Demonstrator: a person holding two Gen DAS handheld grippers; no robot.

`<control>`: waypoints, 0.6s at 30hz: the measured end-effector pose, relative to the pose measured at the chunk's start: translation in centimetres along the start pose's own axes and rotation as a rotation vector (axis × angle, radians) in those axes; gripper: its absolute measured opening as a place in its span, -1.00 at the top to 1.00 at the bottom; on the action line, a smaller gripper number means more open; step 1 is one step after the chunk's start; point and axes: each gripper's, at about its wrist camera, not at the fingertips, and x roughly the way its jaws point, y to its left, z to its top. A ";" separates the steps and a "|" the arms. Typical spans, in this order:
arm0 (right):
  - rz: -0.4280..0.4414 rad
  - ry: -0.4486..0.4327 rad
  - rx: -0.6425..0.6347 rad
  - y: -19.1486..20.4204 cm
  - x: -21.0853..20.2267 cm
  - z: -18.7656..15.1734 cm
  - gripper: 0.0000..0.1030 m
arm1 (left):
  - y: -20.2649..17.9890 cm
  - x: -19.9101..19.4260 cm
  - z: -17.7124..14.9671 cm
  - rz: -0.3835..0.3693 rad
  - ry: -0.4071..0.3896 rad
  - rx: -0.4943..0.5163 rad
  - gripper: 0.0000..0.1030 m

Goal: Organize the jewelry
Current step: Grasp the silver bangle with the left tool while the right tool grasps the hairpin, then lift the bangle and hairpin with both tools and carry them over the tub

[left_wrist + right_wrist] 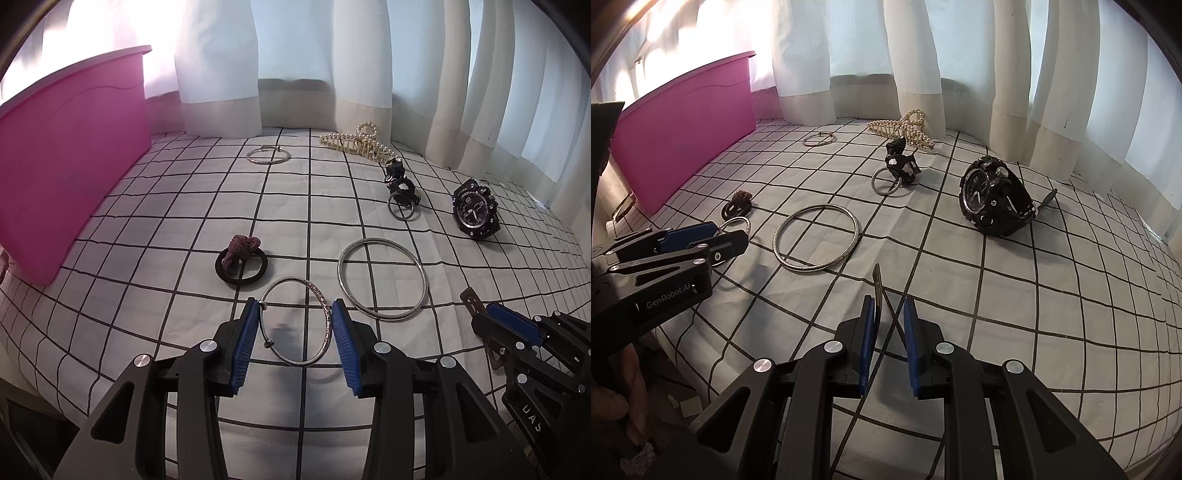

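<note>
My left gripper (pixel 295 317) is shut on a thin silver bangle (pixel 295 321), its blue pads touching both sides of the ring; it also shows in the right wrist view (pixel 705 236). My right gripper (pixel 889 314) holds a thin dark hair clip (pixel 878 291) against its left pad; the jaws stand slightly apart. A large silver bangle (pixel 382 278) lies just right of the left gripper. A pink bin (pixel 66 184) stands at the far left.
On the checked cloth lie a black watch (pixel 475 208), a pearl hair claw (pixel 354 142), a small bangle (pixel 268 155), a black clip with a ring (pixel 402 195) and a scrunchie on a black ring (pixel 242 260). White curtains hang behind.
</note>
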 end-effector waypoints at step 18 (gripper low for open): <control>0.024 -0.093 -0.090 1.1 -4.3 4.7 0.69 | 1.6 -5.4 4.0 0.025 -0.080 -0.061 0.22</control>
